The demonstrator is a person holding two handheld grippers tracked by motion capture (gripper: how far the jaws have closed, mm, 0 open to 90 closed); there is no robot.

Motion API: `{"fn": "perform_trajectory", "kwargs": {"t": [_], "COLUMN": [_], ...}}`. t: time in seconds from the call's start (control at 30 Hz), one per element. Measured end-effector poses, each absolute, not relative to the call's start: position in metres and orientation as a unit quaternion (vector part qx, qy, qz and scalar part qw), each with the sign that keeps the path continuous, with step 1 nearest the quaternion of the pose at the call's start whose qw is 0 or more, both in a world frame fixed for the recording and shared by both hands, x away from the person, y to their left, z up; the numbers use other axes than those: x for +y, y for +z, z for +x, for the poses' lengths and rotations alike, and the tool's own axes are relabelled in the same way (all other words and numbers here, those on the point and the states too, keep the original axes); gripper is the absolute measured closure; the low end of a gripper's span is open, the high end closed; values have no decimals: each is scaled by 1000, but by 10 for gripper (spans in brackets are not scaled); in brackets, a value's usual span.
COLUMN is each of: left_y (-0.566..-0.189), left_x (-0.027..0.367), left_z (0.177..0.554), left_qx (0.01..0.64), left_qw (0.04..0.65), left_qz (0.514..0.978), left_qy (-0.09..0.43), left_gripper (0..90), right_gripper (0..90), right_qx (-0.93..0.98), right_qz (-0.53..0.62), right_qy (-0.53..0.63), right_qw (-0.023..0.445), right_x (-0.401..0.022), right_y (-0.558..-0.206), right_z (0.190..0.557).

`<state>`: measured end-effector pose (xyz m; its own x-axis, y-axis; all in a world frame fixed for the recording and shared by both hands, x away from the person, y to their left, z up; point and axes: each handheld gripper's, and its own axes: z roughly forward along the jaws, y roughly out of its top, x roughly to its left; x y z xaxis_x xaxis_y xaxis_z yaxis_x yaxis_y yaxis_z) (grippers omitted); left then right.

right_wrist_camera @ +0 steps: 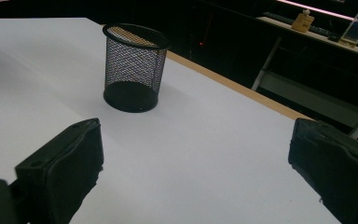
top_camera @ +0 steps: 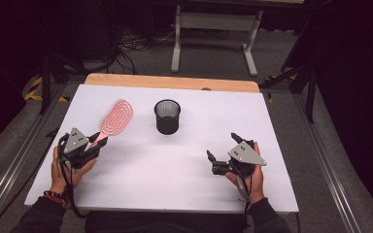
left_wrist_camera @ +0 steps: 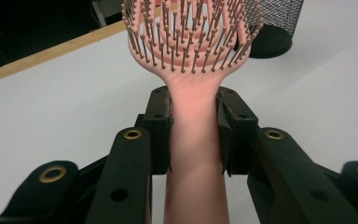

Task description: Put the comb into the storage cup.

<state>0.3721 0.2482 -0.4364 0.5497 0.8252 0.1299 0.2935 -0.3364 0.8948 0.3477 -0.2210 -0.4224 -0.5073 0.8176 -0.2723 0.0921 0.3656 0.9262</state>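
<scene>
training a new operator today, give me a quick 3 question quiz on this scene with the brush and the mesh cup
1. True or false: the left gripper is shut on the handle of the pink hairbrush.
2. Which best describes the right gripper? A) shut on the cup B) open, holding nothing C) shut on the brush
3. How does the black mesh cup stand on the white table?

Key
1. True: both pads press the handle's sides in the left gripper view.
2. B: its jaws stand wide apart over bare table.
3. Upright, mouth up, apart from both grippers and the brush.
</scene>
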Motion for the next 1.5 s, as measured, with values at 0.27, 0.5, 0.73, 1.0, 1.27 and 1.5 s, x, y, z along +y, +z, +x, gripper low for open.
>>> {"fn": "perform_trajectory", "kwargs": {"t": [0.27, 0.5, 0.73, 1.0, 1.27, 1.5], "left_y": [-434, -433, -432, -430, -430, -430], "left_x": [243, 234, 222, 214, 206, 196], "left_z": [369, 366, 362, 358, 357, 356], "left_qx": [355, 337, 316, 300, 286, 271], "left_qw": [460, 479, 488, 497, 504, 510], "left_qz": [756, 750, 751, 750, 752, 754], "left_qy": [301, 308, 313, 317, 314, 314], "left_gripper": [688, 688, 688, 688, 688, 688], "right_gripper": [53, 72, 73, 74, 73, 72], "right_qx": [726, 737, 745, 752, 753, 769], "right_qz": [314, 300, 285, 277, 271, 255], "right_qy": [494, 502, 511, 516, 529, 523], "right_qw": [360, 339, 321, 303, 282, 266], "right_x": [-215, -200, -185, -174, -161, -151], "right_y": [-410, -407, -403, -402, -399, -400], "right_z": [351, 355, 356, 361, 366, 370]}}
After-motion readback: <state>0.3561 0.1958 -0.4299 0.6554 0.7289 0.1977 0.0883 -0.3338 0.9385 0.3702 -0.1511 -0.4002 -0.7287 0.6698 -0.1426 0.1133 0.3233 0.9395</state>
